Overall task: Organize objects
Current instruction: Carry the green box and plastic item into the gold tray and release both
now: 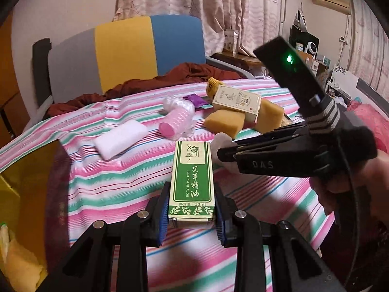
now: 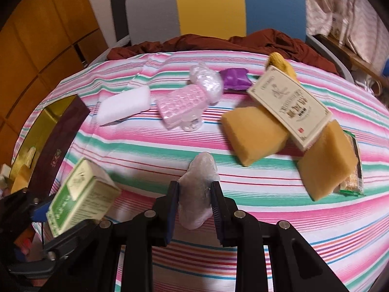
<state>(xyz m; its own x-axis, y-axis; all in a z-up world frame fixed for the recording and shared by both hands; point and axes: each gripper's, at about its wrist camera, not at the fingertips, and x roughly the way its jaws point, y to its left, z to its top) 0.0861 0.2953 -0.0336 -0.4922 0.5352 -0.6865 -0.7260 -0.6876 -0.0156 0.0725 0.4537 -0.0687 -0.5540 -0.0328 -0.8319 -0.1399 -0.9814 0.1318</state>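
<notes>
My left gripper [image 1: 192, 213] is shut on a green and white essential-oil box [image 1: 192, 180], held above the striped bedspread [image 1: 102, 182]. The same box [image 2: 80, 194] shows at the lower left of the right wrist view, with the left gripper [image 2: 43, 216] under it. My right gripper [image 2: 194, 206] is shut on a small pale plastic-wrapped packet [image 2: 198, 185]; the right gripper [image 1: 225, 154] also appears in the left wrist view, a hand around its handle. On the bed lie a white foam block [image 2: 125, 105], a pink bubble-wrapped roll [image 2: 181, 107], a purple pouch [image 2: 234, 79], two yellow sponges [image 2: 254, 135] and a cream box [image 2: 289, 103].
A dark open box with a gold lining [image 2: 52, 133] stands at the bed's left edge. A brown cloth [image 1: 170, 79] is bunched by the grey, yellow and blue headboard [image 1: 126, 48]. A snack packet [image 2: 355, 170] lies beside the right sponge. Shelves with clutter [image 1: 313, 56] stand at the far right.
</notes>
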